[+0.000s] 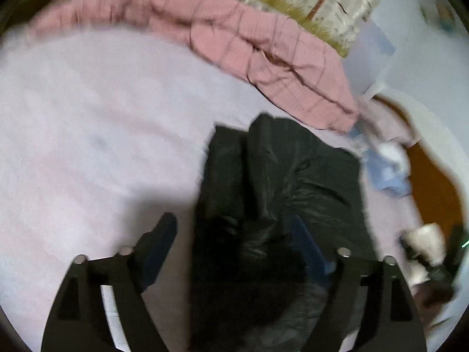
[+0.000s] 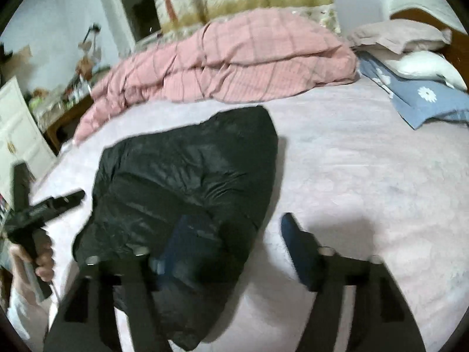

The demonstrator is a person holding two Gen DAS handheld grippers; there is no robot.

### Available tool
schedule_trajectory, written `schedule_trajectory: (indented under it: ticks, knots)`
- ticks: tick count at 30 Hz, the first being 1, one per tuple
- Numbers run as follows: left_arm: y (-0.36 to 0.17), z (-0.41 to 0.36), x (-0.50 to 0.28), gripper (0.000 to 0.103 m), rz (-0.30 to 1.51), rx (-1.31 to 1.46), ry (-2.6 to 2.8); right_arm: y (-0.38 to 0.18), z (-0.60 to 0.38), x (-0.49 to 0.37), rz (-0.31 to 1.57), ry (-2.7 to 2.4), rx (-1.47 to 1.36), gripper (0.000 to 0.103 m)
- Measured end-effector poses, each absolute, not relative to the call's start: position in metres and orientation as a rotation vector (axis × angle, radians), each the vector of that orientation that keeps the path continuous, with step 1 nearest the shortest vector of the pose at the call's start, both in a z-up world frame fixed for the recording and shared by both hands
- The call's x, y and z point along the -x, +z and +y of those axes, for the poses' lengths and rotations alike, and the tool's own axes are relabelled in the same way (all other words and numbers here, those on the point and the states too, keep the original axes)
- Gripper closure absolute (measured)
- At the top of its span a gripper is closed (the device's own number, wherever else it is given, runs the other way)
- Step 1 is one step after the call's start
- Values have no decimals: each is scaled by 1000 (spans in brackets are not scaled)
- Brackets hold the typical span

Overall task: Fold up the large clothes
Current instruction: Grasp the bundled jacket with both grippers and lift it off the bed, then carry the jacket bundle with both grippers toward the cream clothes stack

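Note:
A black puffy jacket (image 1: 281, 182) lies folded into a compact bundle on the pale pink bed sheet (image 1: 88, 117). My left gripper (image 1: 234, 231) hovers over its near end, jaws wide open. One finger is above the sheet, the other above the jacket, and nothing is pinched. In the right wrist view the same jacket (image 2: 187, 176) fills the centre-left. My right gripper (image 2: 237, 226) is open too, its left finger over the jacket's near corner and its right finger over bare sheet (image 2: 366, 176). At the left edge of that view a hand (image 2: 44, 264) holds the other gripper's handle.
A pink checked quilt (image 2: 234, 64) is bunched along the far side of the bed. Pillows (image 2: 422, 64) and a blue flowered pillowcase (image 2: 431, 102) lie by the wooden headboard at right. A white cabinet (image 2: 17, 135) and a cluttered table stand left of the bed.

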State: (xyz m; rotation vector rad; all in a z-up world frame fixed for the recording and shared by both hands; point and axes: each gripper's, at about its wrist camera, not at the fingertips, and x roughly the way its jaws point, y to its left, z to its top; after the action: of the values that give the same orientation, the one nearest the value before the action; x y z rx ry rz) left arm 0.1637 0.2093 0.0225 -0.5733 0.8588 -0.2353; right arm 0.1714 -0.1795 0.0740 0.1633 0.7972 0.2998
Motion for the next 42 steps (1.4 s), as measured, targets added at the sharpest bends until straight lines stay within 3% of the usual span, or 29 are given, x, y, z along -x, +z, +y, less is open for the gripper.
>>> schedule_trajectory:
  ticks: [2, 4, 10, 15, 16, 18, 19, 20, 22, 23, 25, 35, 42]
  knots:
    - [5, 219, -168, 11, 892, 746, -295, 67, -191, -173, 839, 353, -266, 30]
    - [-12, 219, -176, 0, 948, 839, -333, 55, -199, -177, 888, 415, -380, 19]
    - [-24, 190, -188, 1, 1018, 796, -427, 12, -185, -185, 999, 451, -476, 18]
    - [-25, 164, -199, 0, 1026, 715, -427, -31, -189, -204, 1038, 535, -772, 17]
    - [-25, 164, -201, 2, 1024, 725, -427, -32, -186, -206, 1020, 543, -774, 17]
    - [-26, 161, -204, 21, 1020, 724, -432, -31, -175, -212, 1012, 566, -741, 17]
    - [-27, 161, -205, 41, 1015, 745, -445, -31, -168, -216, 1013, 567, -716, 19]
    - [-29, 161, -204, 49, 1015, 778, -459, -31, -164, -217, 1010, 565, -705, 24]
    - [-19, 159, -200, 59, 995, 713, -431, -30, -164, -218, 980, 548, -714, 49]
    - [-8, 153, -196, 68, 971, 665, -432, -27, -166, -218, 950, 563, -717, 54]
    - [11, 143, -185, 75, 927, 594, -447, -9, -167, -207, 859, 587, -638, 61]
    - [104, 91, -155, 79, 766, 461, -538, 78, -207, -167, 688, 572, -530, 61]
    - [161, 6, -163, 79, 678, 412, -671, 150, -286, -127, 566, 486, -499, 61]
